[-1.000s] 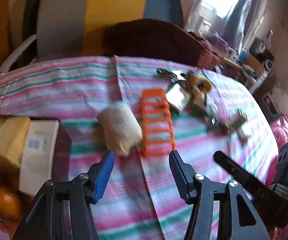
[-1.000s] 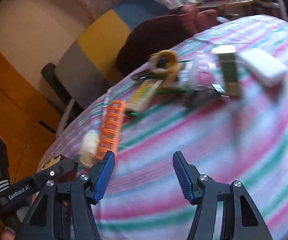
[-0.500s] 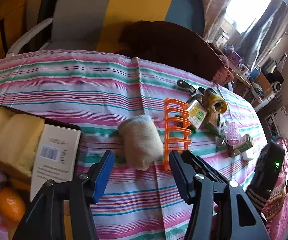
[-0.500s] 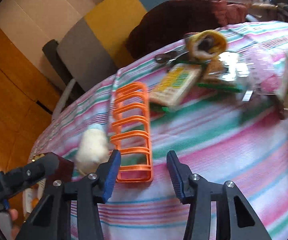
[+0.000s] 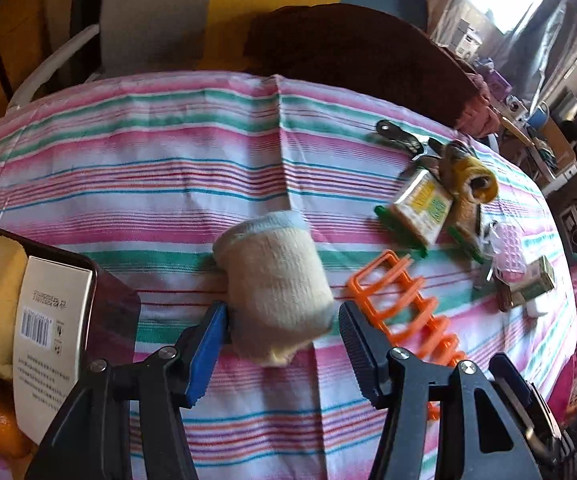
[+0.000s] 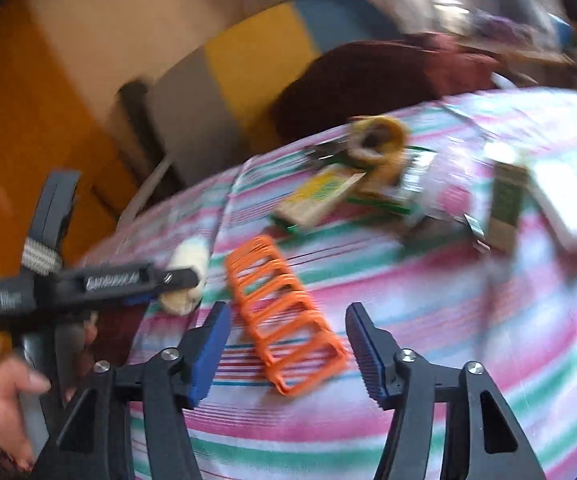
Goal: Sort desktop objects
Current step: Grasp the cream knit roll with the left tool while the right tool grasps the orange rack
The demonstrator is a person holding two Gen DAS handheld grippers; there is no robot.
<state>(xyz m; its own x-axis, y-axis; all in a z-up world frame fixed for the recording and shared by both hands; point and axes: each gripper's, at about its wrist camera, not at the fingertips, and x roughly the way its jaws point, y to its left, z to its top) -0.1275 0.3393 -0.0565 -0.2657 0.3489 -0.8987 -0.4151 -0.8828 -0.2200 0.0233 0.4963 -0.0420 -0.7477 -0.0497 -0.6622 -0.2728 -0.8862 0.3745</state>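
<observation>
A rolled cream sock [image 5: 276, 284] lies on the striped tablecloth [image 5: 168, 176]. My left gripper [image 5: 282, 328] is open, its blue pads on either side of the sock's near end. An orange wire rack [image 6: 284, 316] lies flat just right of the sock; it also shows in the left wrist view [image 5: 404, 312]. My right gripper [image 6: 288, 336] is open, its fingers straddling the rack's near end. The left gripper [image 6: 168, 280] shows side-on in the right wrist view, at the sock [image 6: 188, 272].
A dark box [image 5: 108, 312] at the left holds a white carton [image 5: 48, 340], yellow sponges and an orange. A clutter of a yellow tape roll [image 5: 476, 180], a card pack [image 5: 420, 204] and small boxes lies at the far right. A padded chair [image 5: 248, 8] stands behind the table.
Both grippers moved forward. The left one now has the sock between its pads. The right one has the orange rack between its fingers; the rack now lies slanted instead of straight.
</observation>
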